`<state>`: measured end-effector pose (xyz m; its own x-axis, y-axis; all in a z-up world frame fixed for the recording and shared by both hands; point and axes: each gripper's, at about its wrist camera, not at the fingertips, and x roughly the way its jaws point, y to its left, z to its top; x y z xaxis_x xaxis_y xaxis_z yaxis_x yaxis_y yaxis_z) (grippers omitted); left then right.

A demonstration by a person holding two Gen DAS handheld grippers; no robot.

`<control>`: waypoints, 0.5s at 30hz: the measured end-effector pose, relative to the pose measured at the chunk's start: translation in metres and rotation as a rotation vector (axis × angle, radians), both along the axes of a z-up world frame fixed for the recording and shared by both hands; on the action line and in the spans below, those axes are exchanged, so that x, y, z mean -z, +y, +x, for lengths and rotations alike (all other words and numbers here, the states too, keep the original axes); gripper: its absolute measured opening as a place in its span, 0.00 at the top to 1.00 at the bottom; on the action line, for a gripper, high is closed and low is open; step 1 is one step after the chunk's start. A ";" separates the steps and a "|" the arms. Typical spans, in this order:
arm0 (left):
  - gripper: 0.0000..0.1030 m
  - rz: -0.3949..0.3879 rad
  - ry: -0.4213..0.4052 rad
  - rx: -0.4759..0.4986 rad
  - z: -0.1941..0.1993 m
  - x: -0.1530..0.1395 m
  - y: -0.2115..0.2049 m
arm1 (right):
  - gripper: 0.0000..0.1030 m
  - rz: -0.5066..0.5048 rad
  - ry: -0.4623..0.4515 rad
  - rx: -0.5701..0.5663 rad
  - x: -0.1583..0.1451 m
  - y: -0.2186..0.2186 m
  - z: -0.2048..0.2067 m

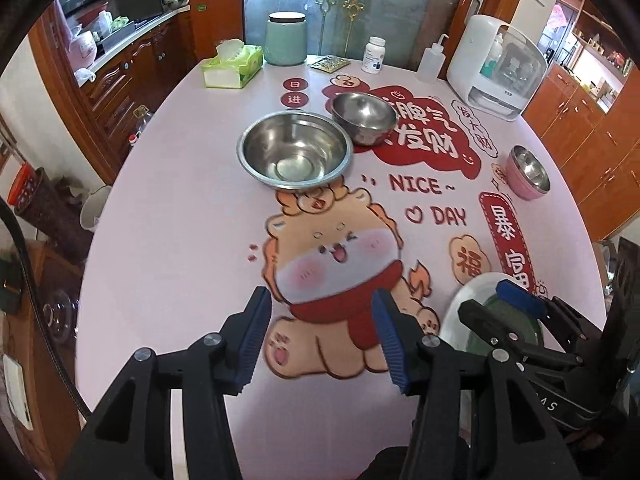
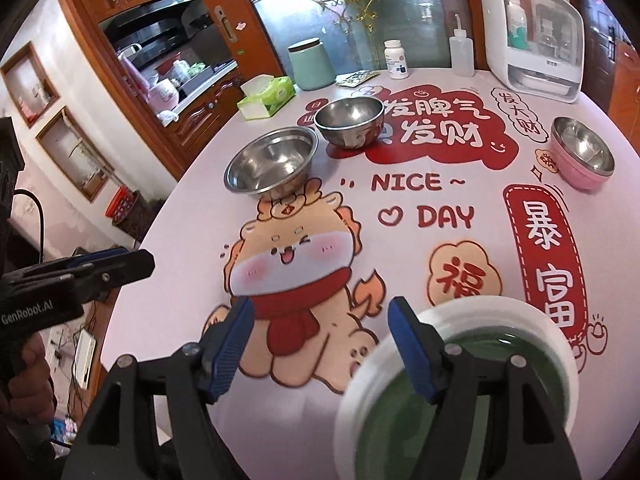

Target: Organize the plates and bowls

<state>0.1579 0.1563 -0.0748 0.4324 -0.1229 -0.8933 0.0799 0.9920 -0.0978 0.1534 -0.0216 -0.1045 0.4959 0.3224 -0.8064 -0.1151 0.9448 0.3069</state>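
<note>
Both grippers are spread w/ nothing between the jaws rn. Left gripper [image 1: 322,334] hangs over the cartoon print on the surface [image 1: 168,208], right gripper [image 2: 320,344] sits just beside the white plate [image 2: 460,376] w/ the green centre at the near right edge.

Three bowls left imo: big steel bowl [image 1: 295,150] touching or nearly touching the smaller steel bowl [image 1: 363,116], pink bowl [image 1: 528,172] well apart on the right. All look empty.

Tip: grab by the rim, one pad inside, one outside, steel's slippery so squeeze firm. Prob nest small into big, lower it straight so it doesn't clang or skid.
</note>
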 end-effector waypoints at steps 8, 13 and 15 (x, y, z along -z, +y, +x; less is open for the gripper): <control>0.47 0.030 -0.037 0.066 0.038 -0.012 0.022 | 0.32 -0.031 -0.025 0.039 -0.011 0.023 0.026; 0.47 0.050 -0.044 0.101 0.064 -0.015 0.030 | 0.30 -0.003 -0.003 0.059 -0.015 0.031 0.046; 0.47 0.063 -0.046 0.108 0.076 -0.016 0.034 | 0.30 -0.004 0.002 0.064 -0.016 0.034 0.054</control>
